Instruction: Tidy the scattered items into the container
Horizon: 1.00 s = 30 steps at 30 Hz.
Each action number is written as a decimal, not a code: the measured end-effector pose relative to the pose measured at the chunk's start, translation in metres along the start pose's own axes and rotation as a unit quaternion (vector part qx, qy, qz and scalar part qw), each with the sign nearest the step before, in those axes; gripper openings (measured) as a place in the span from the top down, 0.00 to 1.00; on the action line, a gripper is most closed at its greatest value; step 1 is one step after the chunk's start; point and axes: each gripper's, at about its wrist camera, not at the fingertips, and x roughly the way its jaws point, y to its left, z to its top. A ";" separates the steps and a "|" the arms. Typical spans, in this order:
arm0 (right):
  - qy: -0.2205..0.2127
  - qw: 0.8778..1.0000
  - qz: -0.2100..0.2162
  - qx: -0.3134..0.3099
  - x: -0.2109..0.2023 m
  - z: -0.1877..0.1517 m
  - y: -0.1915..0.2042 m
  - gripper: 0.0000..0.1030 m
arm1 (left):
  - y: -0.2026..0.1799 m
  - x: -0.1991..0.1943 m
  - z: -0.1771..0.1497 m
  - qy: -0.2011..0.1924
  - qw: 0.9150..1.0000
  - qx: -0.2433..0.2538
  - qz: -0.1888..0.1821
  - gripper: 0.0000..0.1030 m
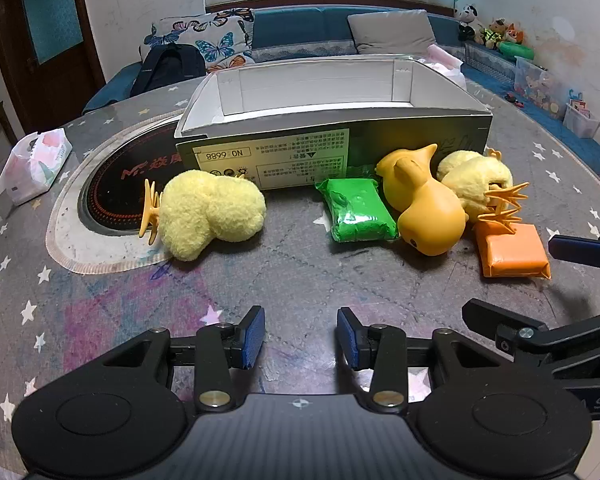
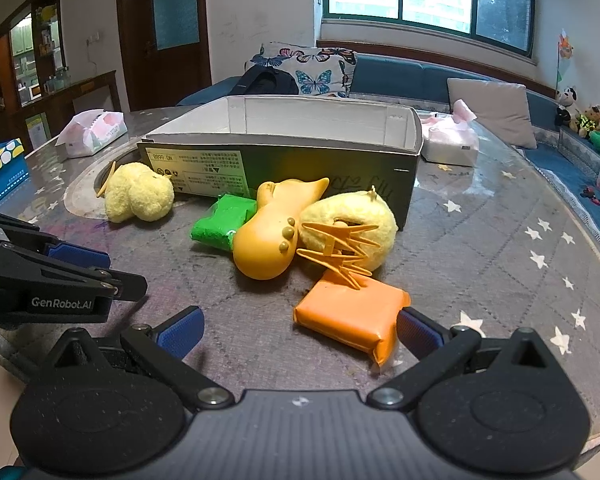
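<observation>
An open cardboard box (image 1: 332, 136) (image 2: 284, 160) stands on the table, white inside and empty. In front of it lie a yellow plush hair clip (image 1: 208, 214) (image 2: 138, 196), a green packet (image 1: 358, 208) (image 2: 222, 226), a rubber duck on its side (image 1: 424, 200) (image 2: 272, 236), a second plush clip with orange claws (image 1: 480, 184) (image 2: 352, 232) and an orange packet (image 1: 514, 252) (image 2: 352, 316). My left gripper (image 1: 300, 338) (image 2: 78, 258) is open and empty, short of the items. My right gripper (image 2: 300, 330) (image 1: 572, 248) is open wide, its right pad beside the orange packet's near corner.
Tissue packs lie at the left (image 1: 34, 166) (image 2: 92, 132) and behind the box on the right (image 2: 452, 144). A round cooker plate (image 1: 112, 196) is set into the table left of the box. A sofa with cushions (image 1: 388, 32) runs behind the table. A blue dotted box (image 2: 0, 172) sits far left.
</observation>
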 end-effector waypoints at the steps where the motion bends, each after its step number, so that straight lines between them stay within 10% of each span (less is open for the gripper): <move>1: 0.000 1.000 0.000 0.000 0.000 0.000 0.000 0.00 | 0.000 0.000 0.000 0.000 1.000 0.000 -0.001 0.59; 30: 0.003 1.000 -0.009 0.007 0.004 0.003 -0.010 0.00 | -0.007 0.003 0.016 -0.011 1.000 0.008 -0.025 0.59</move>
